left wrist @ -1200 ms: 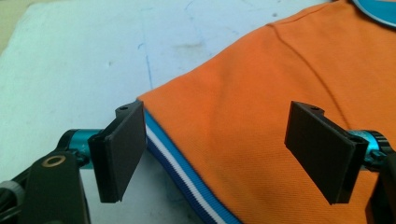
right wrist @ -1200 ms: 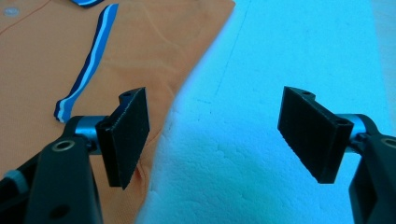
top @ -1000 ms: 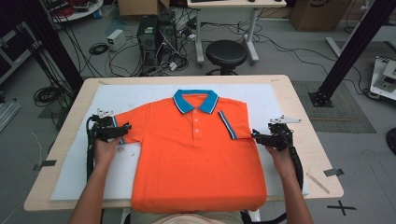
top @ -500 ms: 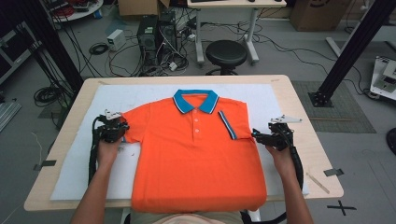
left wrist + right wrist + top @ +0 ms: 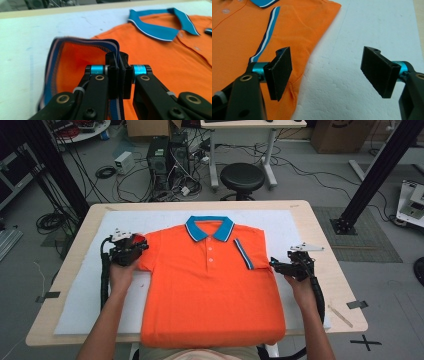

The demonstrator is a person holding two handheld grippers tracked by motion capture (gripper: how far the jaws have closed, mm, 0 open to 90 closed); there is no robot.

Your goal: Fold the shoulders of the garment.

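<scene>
An orange polo shirt with a blue collar lies flat, front up, on a white mat. My left gripper is at the shirt's left sleeve. In the left gripper view, that gripper is shut on the sleeve's striped cuff, which is lifted off the mat and curls open. My right gripper sits at the shirt's right edge, where the right sleeve is folded in with its striped cuff on top. In the right gripper view, this gripper stands open, one jaw over the shirt's edge and the other over bare mat.
The white foam mat covers most of the wooden table. A strip of tape and a thin stick lie near the table's right front corner. A black stool and cables stand beyond the far edge.
My left gripper has shut on the left sleeve's cuff and lifted it up and inward toward the shirt's body. The right gripper has stayed in place.
</scene>
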